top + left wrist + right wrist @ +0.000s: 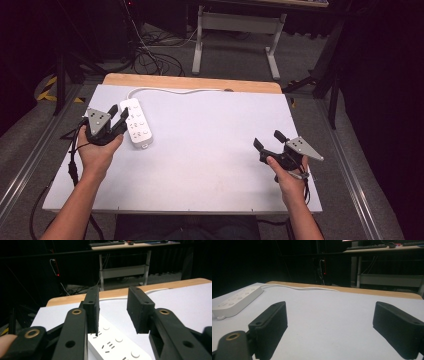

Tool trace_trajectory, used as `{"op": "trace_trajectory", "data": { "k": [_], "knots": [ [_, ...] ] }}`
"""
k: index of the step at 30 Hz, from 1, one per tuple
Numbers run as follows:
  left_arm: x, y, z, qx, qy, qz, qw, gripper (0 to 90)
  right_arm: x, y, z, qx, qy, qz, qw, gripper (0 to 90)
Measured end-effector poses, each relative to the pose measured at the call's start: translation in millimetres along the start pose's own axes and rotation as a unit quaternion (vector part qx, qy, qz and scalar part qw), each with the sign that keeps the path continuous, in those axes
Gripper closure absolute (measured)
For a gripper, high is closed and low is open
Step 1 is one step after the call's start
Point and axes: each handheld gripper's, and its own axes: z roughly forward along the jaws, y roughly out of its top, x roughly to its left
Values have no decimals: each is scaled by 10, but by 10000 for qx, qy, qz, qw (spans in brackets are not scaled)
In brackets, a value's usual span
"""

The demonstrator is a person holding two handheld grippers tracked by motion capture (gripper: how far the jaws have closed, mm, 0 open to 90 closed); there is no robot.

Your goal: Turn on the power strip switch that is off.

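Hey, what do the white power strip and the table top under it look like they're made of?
The power strip looks like smooth white moulded plastic: rounded edges, a slight sheen, sockets and round buttons shaped into its top. Its cable seems rubbery, judging by its loose curves. The table top shows a matte pale sheet, maybe laminate or a mat, over a board with a wood-coloured far edge; the exact material is uncertain.

White power strip (136, 125), lying flat near table's far left, cord trailing along far edge
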Motion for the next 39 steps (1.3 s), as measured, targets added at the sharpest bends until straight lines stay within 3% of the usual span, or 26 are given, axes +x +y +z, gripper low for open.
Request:
{"op": "trace_trajectory", "data": {
  "k": [11, 15, 23, 28, 34, 39],
  "knots": [
    [28, -58, -103, -13, 132, -7, 9999, 464, 0, 0, 6, 7, 24, 11, 10000, 129],
    [50, -89, -124, 75, 145, -76, 9998, 363, -2, 3, 4, -4, 19, 21, 10000, 129],
    [77, -129, -181, 61, 111, -9, 9999, 228, 1, 2, 3, -1, 28, 13, 10000, 129],
    [72, -156, -242, 38, 32, -98, 9999, 146, 0, 3, 3, -2, 39, 27, 10000, 126],
    [48, -158, -293, -9, -35, -88, 10000, 87, 14, 12, 2, -108, 143, 36, 9998, 78],
    [25, -157, -306, -99, 45, -96, 9999, 54, 14, 15, -7, -157, 178, -28, 9997, 26]
  ]
}}
